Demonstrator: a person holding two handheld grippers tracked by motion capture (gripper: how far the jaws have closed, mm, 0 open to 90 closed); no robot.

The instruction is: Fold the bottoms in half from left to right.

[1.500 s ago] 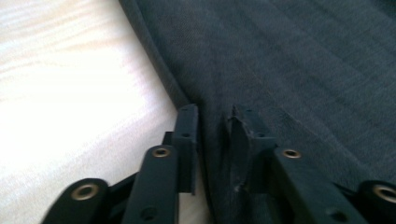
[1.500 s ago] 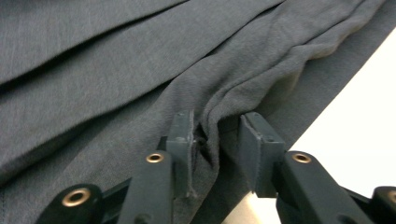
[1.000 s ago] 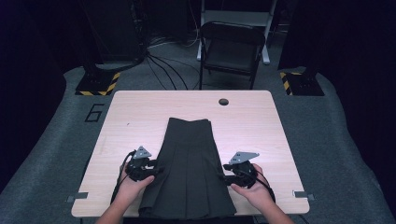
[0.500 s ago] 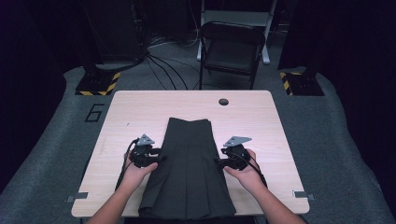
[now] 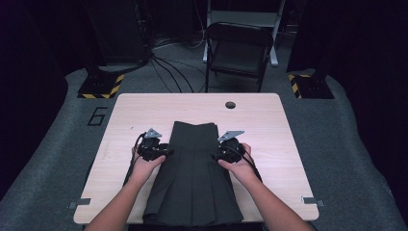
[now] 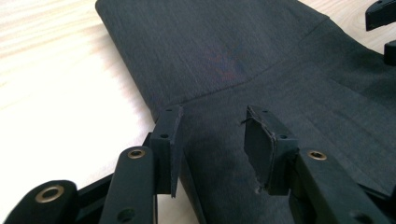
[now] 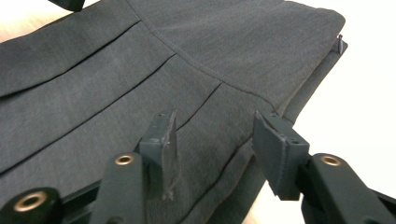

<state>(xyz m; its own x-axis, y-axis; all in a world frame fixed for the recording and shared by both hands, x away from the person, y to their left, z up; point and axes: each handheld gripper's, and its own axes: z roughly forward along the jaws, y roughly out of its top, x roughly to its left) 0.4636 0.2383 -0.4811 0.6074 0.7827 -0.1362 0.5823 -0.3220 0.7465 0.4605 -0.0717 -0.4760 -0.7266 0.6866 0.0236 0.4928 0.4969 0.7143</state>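
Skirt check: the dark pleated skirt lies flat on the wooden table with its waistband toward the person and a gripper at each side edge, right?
Not quite. The high view shows the skirt with its waistband toward the chair, its hem toward the person. The rest holds.

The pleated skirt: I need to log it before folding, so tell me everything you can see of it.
The pleated skirt is dark grey woven cloth with a plain waistband at the far end and pleats flaring toward the near edge of the wooden table. It lies flat and spread out. The left gripper and right gripper stand open at its side edges.
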